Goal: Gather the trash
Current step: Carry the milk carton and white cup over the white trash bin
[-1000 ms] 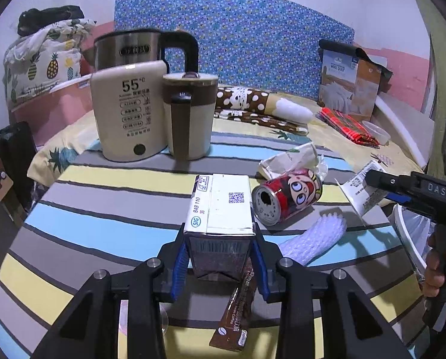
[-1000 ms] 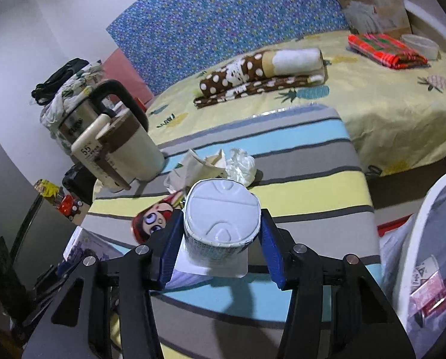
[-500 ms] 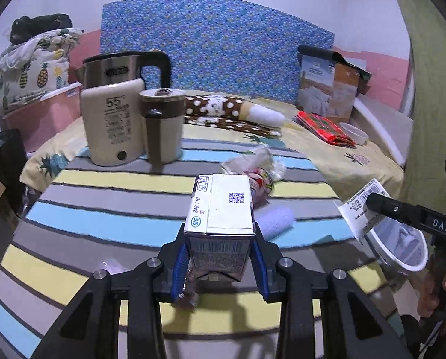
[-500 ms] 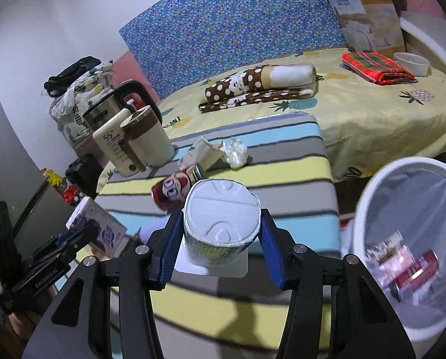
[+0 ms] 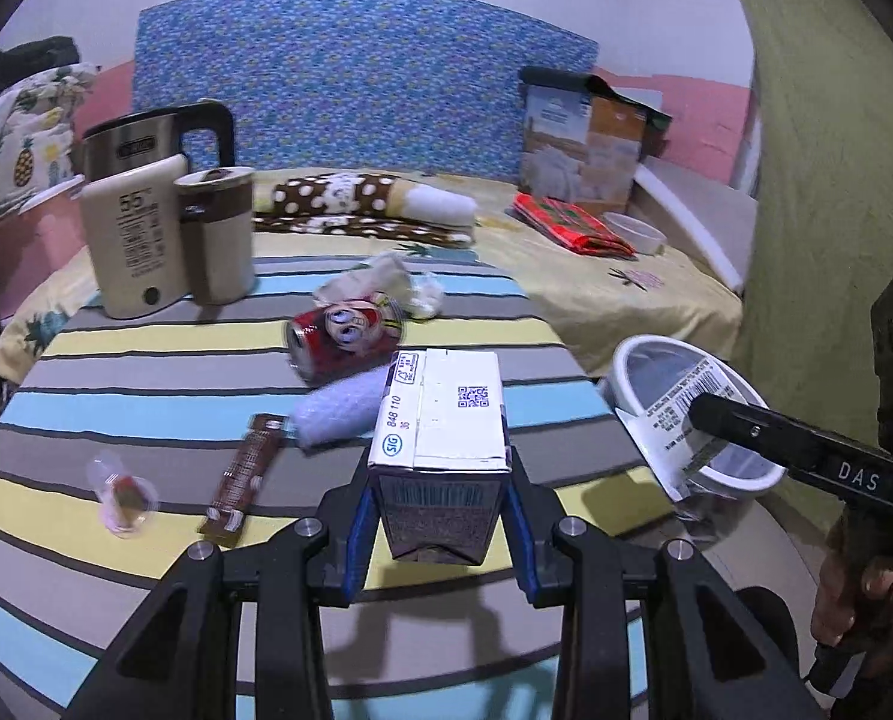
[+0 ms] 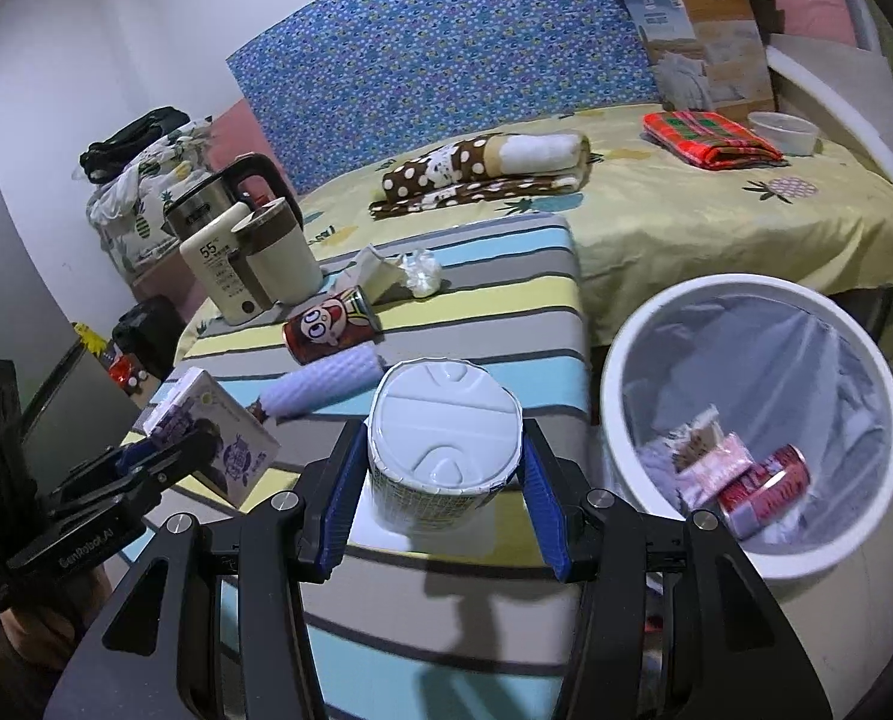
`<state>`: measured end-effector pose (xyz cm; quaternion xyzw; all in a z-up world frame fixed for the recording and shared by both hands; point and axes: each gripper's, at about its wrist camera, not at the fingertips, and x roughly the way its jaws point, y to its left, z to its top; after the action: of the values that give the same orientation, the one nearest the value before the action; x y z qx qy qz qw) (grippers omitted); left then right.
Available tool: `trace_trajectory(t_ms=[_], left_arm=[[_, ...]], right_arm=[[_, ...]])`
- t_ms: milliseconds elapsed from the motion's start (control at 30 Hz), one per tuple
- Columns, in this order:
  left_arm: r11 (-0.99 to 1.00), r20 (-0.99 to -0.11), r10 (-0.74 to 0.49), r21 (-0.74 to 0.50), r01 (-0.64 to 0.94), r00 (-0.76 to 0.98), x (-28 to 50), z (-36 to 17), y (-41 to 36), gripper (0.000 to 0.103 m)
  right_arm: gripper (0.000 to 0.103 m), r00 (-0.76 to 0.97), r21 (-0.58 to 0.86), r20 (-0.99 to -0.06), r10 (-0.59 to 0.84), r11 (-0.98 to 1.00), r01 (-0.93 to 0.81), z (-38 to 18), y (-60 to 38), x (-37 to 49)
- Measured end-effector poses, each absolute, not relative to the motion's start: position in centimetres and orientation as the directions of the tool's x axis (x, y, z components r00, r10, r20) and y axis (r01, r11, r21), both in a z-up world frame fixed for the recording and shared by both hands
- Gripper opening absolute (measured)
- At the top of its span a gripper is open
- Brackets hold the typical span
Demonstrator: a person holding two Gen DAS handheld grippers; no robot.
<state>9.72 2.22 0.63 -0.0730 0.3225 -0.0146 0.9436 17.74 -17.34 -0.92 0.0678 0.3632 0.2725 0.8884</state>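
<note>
**Trash in both grippers, bin off to the right**

Trash is held on both sides, and more waits on the striped table point(image 5: 116, 372). Going from left to right: a small clear wrapper point(image 5: 121, 495) and a brown stick packet point(image 5: 243, 474) lie flat near the front edge. The packet's long side points away from me. Next come a white foam sleeve point(image 5: 341, 414) and a red can point(image 5: 344, 339) lying on its side, with crumpled paper point(image 5: 386, 285) just behind it.

Then comes the left gripper point(image 5: 440, 531). Its blue pads are pressed on both sides of a milk carton point(image 5: 446, 414), which stands up between them. I think this carton goes in the bin next or right after the cup.

Further right, the right gripper point(image 6: 440, 510) is clamped on a white cup with a foil lid point(image 6: 443, 420), lid facing up. A paper label hangs under it.

The white bin point(image 6: 620, 360) stands on the floor at the far right, just past the table's right edge. It is open on top and already has a can and some wrappers inside. The right gripper is the nearer one, so I think it only needs a short move to the right. The left one has to cross more of the table and must stay clear of the right gripper on the way. The air above the bin looks free.
</note>
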Motion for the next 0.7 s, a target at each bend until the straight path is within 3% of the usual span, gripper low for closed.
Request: trace_trajectory(t_ms=[700], left_arm=[[0.965, -0.612, -0.263, -0.158, 0.21, 0.746, 14.4, 0.8, -7.9, 0.038]], right_arm=[[0.052, 0.706, 0.309, -0.6, 0.377, 0.923, -0.23, -1.7, -27.0, 17.8]])
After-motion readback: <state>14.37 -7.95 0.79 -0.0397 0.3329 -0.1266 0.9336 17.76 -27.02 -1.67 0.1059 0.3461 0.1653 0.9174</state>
